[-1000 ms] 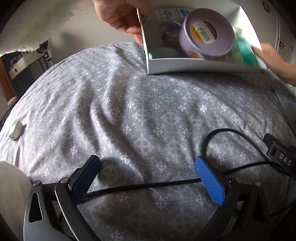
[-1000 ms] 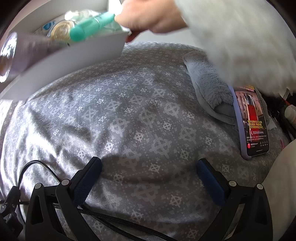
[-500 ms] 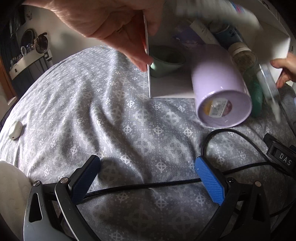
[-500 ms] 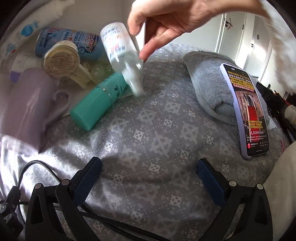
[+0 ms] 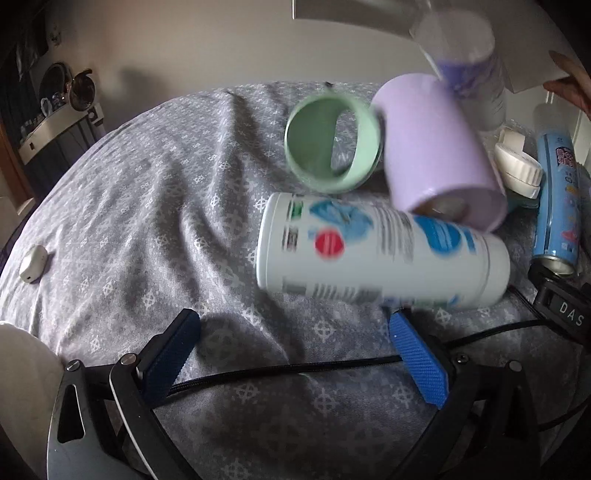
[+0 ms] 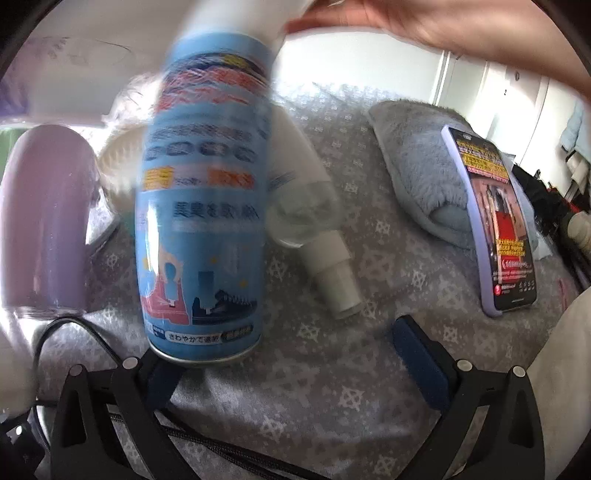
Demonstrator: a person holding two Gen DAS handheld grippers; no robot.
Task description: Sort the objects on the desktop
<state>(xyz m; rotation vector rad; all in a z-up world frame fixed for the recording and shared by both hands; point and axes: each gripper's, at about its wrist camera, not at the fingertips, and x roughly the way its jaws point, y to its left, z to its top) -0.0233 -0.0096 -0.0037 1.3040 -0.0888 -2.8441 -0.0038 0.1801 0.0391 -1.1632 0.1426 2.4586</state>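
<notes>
Both grippers are lying on the grey quilt (image 5: 147,192), jaws spread wide and grasping nothing. Just ahead of the left gripper (image 5: 295,354), a white bottle (image 5: 380,254) is lying blurred on its side, a lilac cup (image 5: 439,151) and green ring (image 5: 332,144) tumbling beyond it. A blue can (image 6: 203,206) is blurring against the right gripper (image 6: 291,365), a spray bottle (image 6: 317,221) just ahead, a phone (image 6: 491,221) far right. A hand (image 6: 436,26) is hovering above.
</notes>
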